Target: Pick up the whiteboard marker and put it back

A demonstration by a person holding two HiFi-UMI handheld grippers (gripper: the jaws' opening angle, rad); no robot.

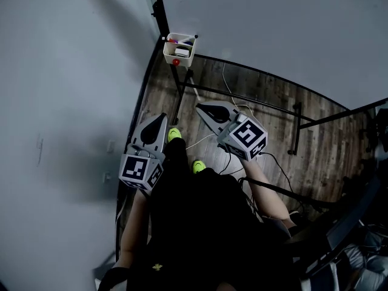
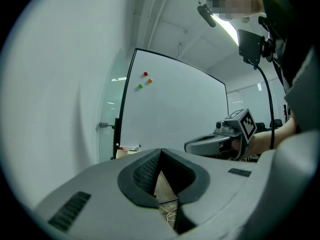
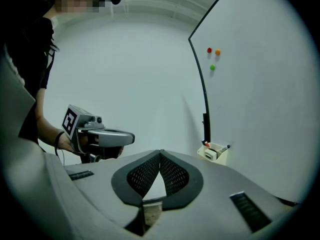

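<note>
While both point level toward the whiteboard [image 3: 260, 94], the left tongs [image 2: 161, 152] and the right tongs [image 3: 160, 153] each stand pinched together at the tips, with nothing between them. They hang side by side, a gap between them, above the wooden floor [image 1: 260, 108]. The whiteboard marker [image 3: 225, 148] leans in a small cream tray [image 3: 214, 155] at the board's edge, well apart from both.
</note>
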